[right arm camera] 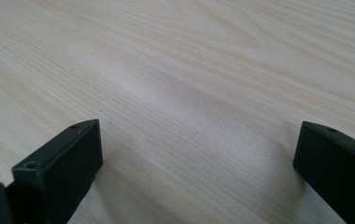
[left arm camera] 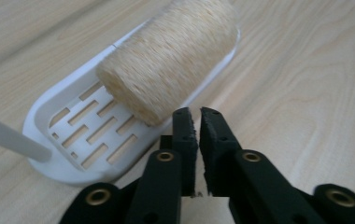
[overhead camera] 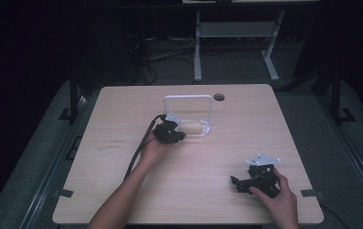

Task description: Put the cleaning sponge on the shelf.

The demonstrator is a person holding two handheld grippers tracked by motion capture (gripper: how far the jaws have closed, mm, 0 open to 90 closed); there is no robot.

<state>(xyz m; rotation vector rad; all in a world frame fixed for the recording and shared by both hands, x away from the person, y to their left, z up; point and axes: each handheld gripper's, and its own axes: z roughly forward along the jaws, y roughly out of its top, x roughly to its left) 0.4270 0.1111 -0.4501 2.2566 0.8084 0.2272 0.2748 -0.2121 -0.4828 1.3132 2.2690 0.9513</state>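
Left gripper [left arm camera: 195,122] pressed together at the twine spool [left arm camera: 166,58], nothing pinched.
Spool lies on its side in the white slotted tray [left arm camera: 56,107], frame centre in the high view, jaw tips just short of its near end. Right gripper [overhead camera: 239,183] spread wide, lower right, over bare table [right arm camera: 175,70].

Bench [overhead camera: 122,191] lay open from 3 through 9 o'clock of the white rack [overhead camera: 207,130]. Twine spool [left arm camera: 166,58] filled the rack's tray; its upright frame [overhead camera: 188,98] blocked the 12 o'clock approach. Left hand-held gripper [overhead camera: 178,135] crowded the spool's 9 o'clock end.
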